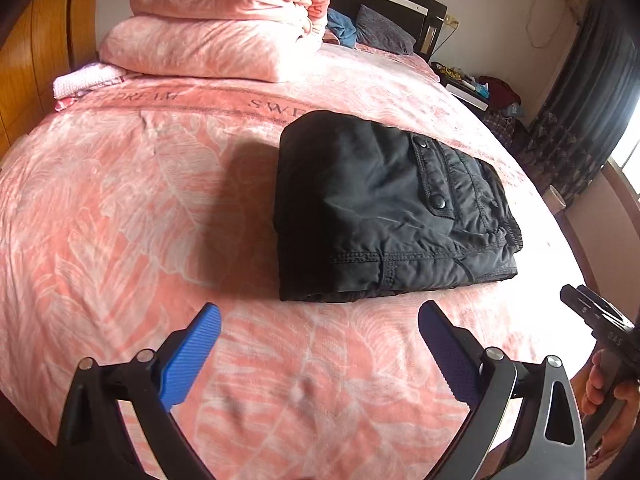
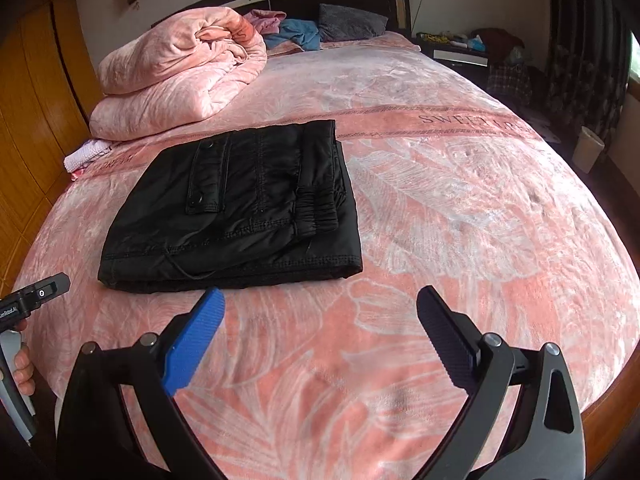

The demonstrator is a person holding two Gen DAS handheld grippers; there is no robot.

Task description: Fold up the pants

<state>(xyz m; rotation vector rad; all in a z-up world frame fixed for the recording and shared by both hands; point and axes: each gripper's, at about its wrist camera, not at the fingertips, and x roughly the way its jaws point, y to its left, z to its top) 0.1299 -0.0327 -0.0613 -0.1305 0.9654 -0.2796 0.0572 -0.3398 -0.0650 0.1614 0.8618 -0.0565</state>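
Note:
The black pants (image 1: 384, 208) lie folded into a thick rectangular bundle on the pink bed (image 1: 120, 208), a snap pocket on top. They also show in the right wrist view (image 2: 240, 208), left of centre on the bed (image 2: 460, 208). My left gripper (image 1: 320, 320) is open and empty, hovering just short of the bundle's near edge. My right gripper (image 2: 320, 304) is open and empty, near the bundle's front right corner. The other tool's body shows at each view's edge, held by a hand.
A folded pink quilt (image 1: 216, 20) is stacked at the bed's far left, also in the right wrist view (image 2: 180, 68). Pillows and clothes (image 2: 320, 24) lie by the dark headboard. A wooden wardrobe (image 2: 28, 120) stands left; a cluttered nightstand (image 2: 460, 48) and curtains stand right.

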